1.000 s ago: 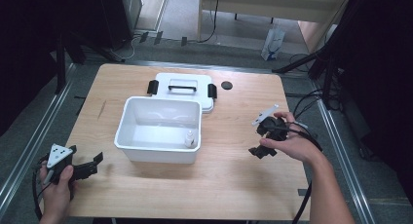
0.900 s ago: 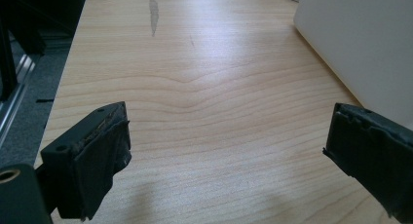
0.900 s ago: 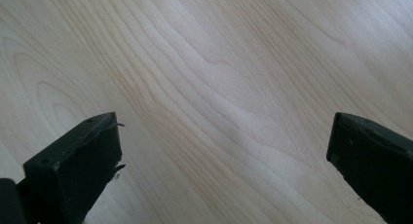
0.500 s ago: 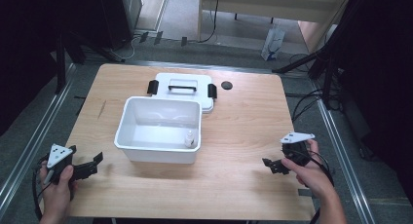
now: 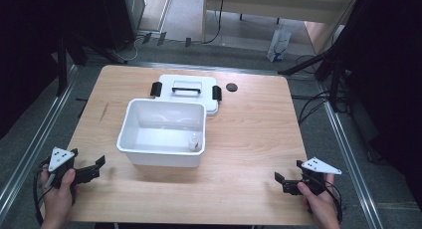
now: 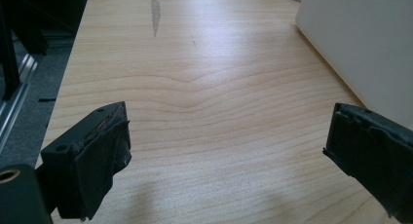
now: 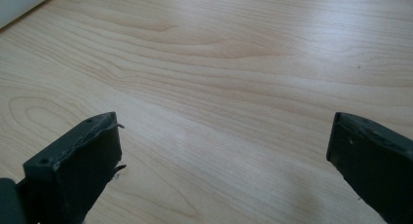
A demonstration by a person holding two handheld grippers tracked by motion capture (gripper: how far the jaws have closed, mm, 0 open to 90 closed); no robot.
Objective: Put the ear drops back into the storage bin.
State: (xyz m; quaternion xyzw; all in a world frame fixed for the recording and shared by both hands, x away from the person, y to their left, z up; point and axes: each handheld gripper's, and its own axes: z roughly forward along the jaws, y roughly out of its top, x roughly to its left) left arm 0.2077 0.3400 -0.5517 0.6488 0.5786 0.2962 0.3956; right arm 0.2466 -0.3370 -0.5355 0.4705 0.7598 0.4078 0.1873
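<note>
Both grippers sit low at the bottom corners of the high view, the left gripper [image 5: 94, 170] at lower left and the right gripper [image 5: 282, 182] at lower right, and both claws are spread wide with nothing between them. In the left gripper view the jaws gape over bare wood, and the white wall of the bin [image 6: 360, 44] fills the upper right of that frame, just beside the right-hand jaw. The bin [image 5: 159, 159] stands open near the middle of the table [image 5: 249, 124], and inside it, at its lower right corner, a small white bottle [image 5: 193, 141] stands upright against the wall. Behind the bin, toward the top of the frame, lies the lid [image 5: 209, 84], flat, with a dark handle across its middle and a black clasp at each end; its near edge looks tucked against the bin's far rim. A small black disc [image 5: 231, 86] rests just right of the lid. The bin looks like thin, smooth plastic: light, fairly stiff, but likely to flex and slip if pinched on a flat wall, so the rolled rim is the sound place to grip. The lid probably handles the same way, and its handle is the obvious hold. The bottle looks light and easy to topple; take it around the body, not the cap.
</note>
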